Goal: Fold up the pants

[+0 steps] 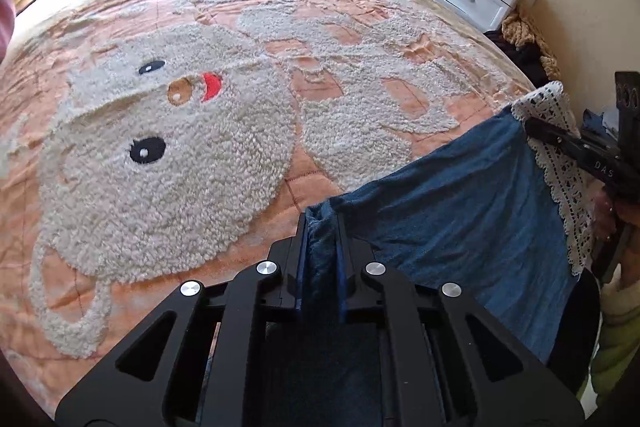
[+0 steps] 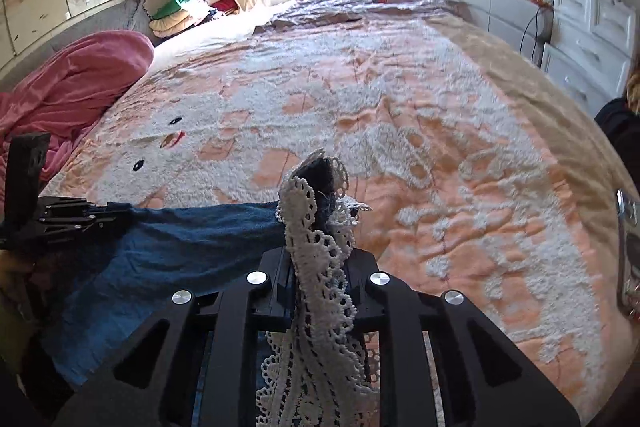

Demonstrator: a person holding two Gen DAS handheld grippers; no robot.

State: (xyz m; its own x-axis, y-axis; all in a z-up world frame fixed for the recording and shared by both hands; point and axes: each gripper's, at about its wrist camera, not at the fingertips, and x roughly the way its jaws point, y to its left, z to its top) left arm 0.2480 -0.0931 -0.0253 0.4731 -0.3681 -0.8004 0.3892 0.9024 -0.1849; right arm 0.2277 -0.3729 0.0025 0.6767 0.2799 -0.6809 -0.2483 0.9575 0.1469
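Left wrist view is showing the left gripper [image 1: 322, 227] with its jaws clamping down on a bunched edge of the blue pants [image 1: 460, 195], which are hanging stretched in the air over the bed [image 1: 360, 39]. The right gripper [image 2: 320, 223] is pinching the other end, jaws squeezing the white lace trim [image 2: 320, 267]. A pink blanket [image 2: 76, 83] is lying off to the side.
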